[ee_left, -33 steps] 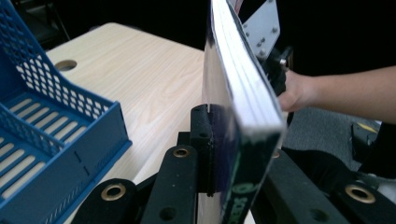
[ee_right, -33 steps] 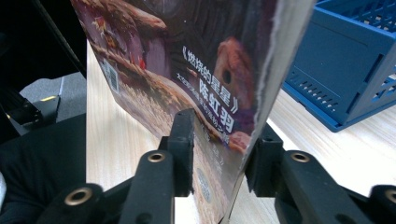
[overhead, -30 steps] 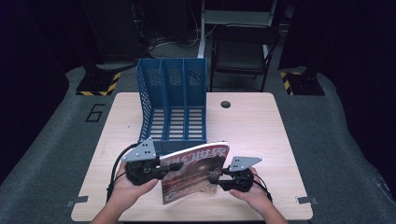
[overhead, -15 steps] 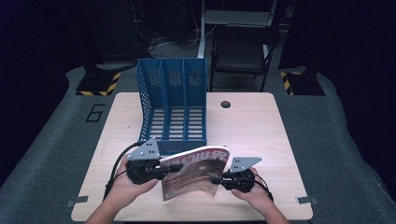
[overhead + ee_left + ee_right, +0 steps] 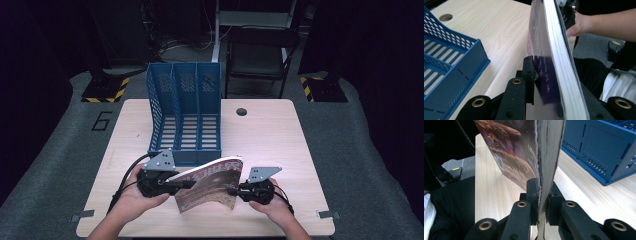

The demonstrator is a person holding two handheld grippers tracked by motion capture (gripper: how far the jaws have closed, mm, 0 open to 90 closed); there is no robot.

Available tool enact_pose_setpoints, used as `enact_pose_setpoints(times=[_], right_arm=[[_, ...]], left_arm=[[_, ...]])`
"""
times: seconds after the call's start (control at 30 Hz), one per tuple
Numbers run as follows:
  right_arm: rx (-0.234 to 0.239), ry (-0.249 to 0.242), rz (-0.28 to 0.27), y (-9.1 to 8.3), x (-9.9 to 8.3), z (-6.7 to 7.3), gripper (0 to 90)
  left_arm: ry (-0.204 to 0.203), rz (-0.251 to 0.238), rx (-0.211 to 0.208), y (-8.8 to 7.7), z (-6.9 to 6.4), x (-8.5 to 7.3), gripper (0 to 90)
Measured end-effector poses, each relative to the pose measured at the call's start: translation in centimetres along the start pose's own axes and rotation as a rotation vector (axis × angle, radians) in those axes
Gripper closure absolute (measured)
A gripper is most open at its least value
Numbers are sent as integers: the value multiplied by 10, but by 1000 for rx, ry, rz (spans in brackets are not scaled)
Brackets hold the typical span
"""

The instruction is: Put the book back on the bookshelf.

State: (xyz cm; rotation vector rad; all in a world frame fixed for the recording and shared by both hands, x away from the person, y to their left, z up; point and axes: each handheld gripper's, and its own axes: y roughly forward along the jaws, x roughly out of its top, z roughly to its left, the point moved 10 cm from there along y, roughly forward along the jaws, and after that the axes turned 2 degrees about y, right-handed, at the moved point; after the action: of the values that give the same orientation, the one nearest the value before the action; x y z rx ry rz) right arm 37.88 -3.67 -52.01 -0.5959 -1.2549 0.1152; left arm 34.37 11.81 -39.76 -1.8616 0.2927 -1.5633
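magazine (image 5: 210, 185): thick, glossy, reddish-brown cover art with pale lettering, white page edges. held up off table on edge, tilted, slightly bowed. spans gap between left gripper (image 5: 186, 184) and right gripper (image 5: 233, 190); one side edge clamped in each gripper's jaws, cover facing person, top edge leaning away.

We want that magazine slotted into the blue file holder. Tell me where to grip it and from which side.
Grip the magazine at its two short side edges, one gripper from each side, as the left gripper and right gripper do now. It is thin and floppy and bows between them, so a pinch across the page stack at both ends probably keeps it upright for the blue file holder.
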Motion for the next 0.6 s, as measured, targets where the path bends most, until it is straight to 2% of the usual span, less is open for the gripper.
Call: enact_pose_setpoints(times=[0.07, 0.17, 0.2, 0.27, 0.33, 0.43, 0.5, 0.53, 0.6], right_arm=[[-2, 4, 5, -1, 0, 0, 833], [-1, 3, 2, -1, 0, 0, 833], [-5, 4, 3, -1, 0, -1, 833], [-15, 5, -6, 0, 0, -2, 832], [-14, 3, -7, 0, 0, -1, 831], [-9, 6, -10, 0, 0, -1, 817], [-5, 9, -9, -1, 0, -2, 789], [-2, 16, -10, -1, 0, -2, 775], [-2, 18, -15, 0, 0, -3, 740]], left_arm=[[4, 18, -3, 0, 0, 1, 788], [13, 28, 8, 1, 1, 1, 797], [20, 26, 25, 1, 2, 1, 815], [15, 27, 28, 0, 3, 1, 833], [8, 16, 42, 0, 4, 1, 836], [8, 12, 27, 0, 4, 0, 839], [8, 4, 39, 0, 4, 1, 840], [4, 5, 29, -1, 3, 1, 840], [0, -17, 36, 0, 3, 4, 841]])
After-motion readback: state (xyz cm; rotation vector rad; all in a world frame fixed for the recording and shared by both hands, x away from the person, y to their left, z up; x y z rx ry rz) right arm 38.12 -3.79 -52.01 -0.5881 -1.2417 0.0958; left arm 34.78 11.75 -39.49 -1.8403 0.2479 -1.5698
